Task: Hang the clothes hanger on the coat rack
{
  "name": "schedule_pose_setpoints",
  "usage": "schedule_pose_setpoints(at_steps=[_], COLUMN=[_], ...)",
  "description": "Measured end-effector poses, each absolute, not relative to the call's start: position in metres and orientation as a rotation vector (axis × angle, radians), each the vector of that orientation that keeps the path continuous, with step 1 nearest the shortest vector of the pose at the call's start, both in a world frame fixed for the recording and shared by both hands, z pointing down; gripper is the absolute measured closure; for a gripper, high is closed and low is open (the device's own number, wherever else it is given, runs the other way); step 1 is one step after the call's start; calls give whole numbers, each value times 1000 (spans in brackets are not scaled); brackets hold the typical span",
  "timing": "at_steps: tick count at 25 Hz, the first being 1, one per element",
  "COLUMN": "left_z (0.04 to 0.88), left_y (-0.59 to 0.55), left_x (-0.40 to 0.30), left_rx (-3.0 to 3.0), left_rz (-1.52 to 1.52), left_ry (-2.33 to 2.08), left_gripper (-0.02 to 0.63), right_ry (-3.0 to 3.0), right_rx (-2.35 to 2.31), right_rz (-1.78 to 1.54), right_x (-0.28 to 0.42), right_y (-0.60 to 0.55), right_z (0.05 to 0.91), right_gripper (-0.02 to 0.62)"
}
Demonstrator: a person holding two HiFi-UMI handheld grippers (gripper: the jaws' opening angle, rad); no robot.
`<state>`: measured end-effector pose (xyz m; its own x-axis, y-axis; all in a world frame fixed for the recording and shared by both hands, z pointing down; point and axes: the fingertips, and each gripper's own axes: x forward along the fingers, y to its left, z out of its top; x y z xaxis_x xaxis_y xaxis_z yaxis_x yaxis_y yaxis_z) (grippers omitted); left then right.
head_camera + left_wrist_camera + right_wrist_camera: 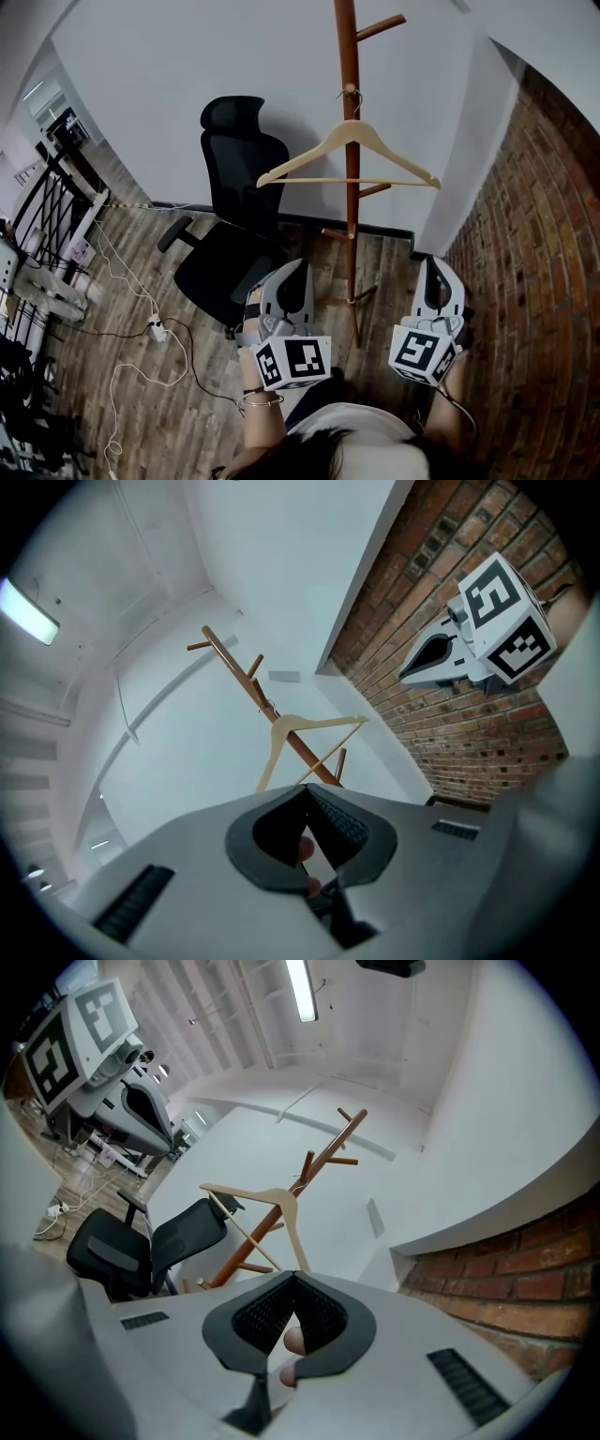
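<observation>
A pale wooden clothes hanger (349, 157) hangs by its hook on a peg of the brown wooden coat rack (350, 112), against the white wall. Both gripper views catch the hanger (305, 745) (265, 1215) and the rack (246, 679) (319, 1159) ahead of the jaws. My left gripper (295, 270) is held low, in front of the rack's base and left of its pole; it is shut and holds nothing. On the other side of the pole, my right gripper (438, 267) is also shut and holds nothing. Neither gripper touches the hanger.
A black office chair (232, 220) stands left of the rack. White cables and a power strip (155, 330) lie on the wooden floor. A brick wall (534, 281) runs along the right. Dark metal frames (42, 211) stand at far left.
</observation>
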<state>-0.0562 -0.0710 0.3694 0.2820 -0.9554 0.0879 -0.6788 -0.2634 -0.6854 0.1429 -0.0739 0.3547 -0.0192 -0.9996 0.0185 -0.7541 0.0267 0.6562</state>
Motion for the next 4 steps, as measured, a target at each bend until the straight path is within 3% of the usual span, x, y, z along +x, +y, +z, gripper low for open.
schedule_pose_setpoints(at_steps=[4], left_z=[370], left_y=[-67], left_x=[-54], left_rx=[-2022], left_rz=[-686], left_ry=[1458], left_gripper=[595], right_ry=[-1860], right_rx=[1769], right_rz=[-651], right_x=[140], right_y=[-68], right_z=[356], right_gripper=[558])
